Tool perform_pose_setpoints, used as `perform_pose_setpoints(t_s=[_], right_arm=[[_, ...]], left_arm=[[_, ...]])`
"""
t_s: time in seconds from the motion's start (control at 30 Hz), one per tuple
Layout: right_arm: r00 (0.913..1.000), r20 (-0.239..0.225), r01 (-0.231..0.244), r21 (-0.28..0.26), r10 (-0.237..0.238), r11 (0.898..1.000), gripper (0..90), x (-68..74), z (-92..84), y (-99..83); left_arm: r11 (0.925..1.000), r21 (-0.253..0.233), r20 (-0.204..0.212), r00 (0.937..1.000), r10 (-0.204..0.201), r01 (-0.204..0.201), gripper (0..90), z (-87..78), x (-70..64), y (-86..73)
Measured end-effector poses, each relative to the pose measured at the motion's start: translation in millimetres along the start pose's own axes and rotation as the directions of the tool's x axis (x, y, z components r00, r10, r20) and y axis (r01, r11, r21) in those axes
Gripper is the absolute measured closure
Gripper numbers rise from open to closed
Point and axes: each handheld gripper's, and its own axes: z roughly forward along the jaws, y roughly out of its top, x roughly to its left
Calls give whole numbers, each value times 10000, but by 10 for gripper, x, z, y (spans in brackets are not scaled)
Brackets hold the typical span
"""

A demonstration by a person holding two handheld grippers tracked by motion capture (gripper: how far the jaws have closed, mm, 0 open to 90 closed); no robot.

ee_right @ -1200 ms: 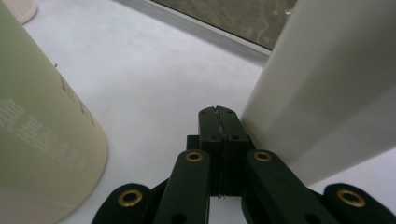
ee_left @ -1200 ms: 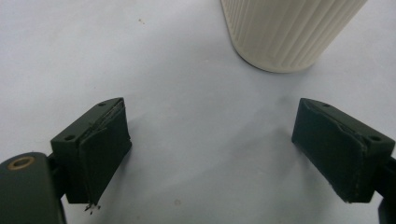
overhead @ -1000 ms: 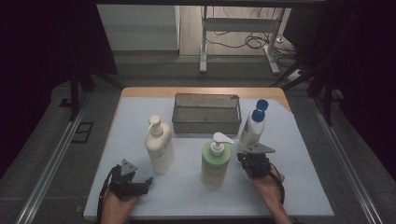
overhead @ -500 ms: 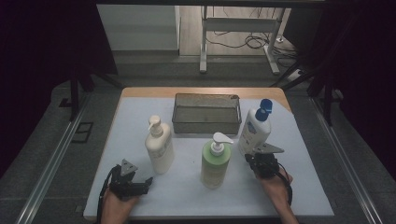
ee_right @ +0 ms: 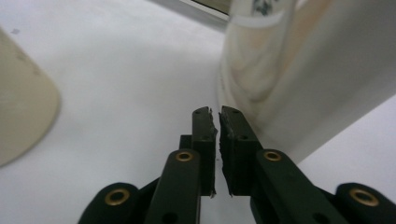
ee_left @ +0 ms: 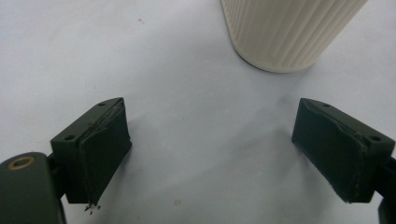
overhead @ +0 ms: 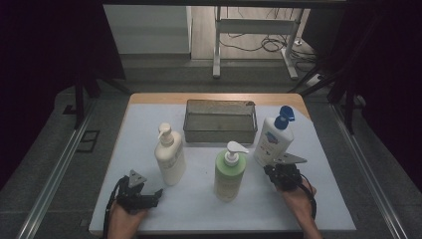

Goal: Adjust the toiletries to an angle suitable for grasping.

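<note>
A white bottle with a blue cap [overhead: 274, 139] stands at the right of the white table [overhead: 149, 124]. My right gripper [overhead: 272, 168] sits at its base. In the right gripper view its jaws [ee_right: 215, 112] have just been opening and show a thin gap with nothing in it, with the white bottle [ee_right: 280, 70] close on their right. A green pump bottle [overhead: 230, 170] stands mid-table and a cream pump bottle [overhead: 169, 155] left of it. My left gripper [overhead: 157, 195] lies near the front edge, open and empty [ee_left: 210, 112], just short of the cream bottle's base [ee_left: 289, 32].
A dark wire-mesh basket [overhead: 220, 130] stands behind the bottles at the back of the table. The green bottle's side [ee_right: 18, 116] lies left of the right jaws. Metal rails run along both sides of the table, and dark floor lies beyond.
My right hand has slid a little to the right beside the white bottle, whose top has shifted slightly right too. The left hand has stayed put.
</note>
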Motion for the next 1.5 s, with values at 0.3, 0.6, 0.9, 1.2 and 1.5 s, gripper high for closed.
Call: perform_pose_setpoints(t_s=[0.3,0.6,0.9,1.2,1.5], right_arm=[[9985,-550,8,-334,-26,9994,650,8,-244,46],[9982,-589,-131,-480,102,9988,521,-75,-479,64],[9980,-527,-384,-611,351,9974,452,-188,-644,131],[9989,-227,-433,-1038,412,9937,376,-287,-721,265],[9989,-178,-448,-1081,431,9931,303,-356,-667,434]], left_arm=[[10000,3,-2,10000,4,-4,107,0,0,0],[10000,-3,-2,10000,-5,5,108,0,-1,0],[10000,2,0,10000,-2,2,107,0,0,0],[10000,-4,-1,10000,-7,7,108,0,-1,0],[10000,-2,8,10000,-7,7,108,0,0,0]])
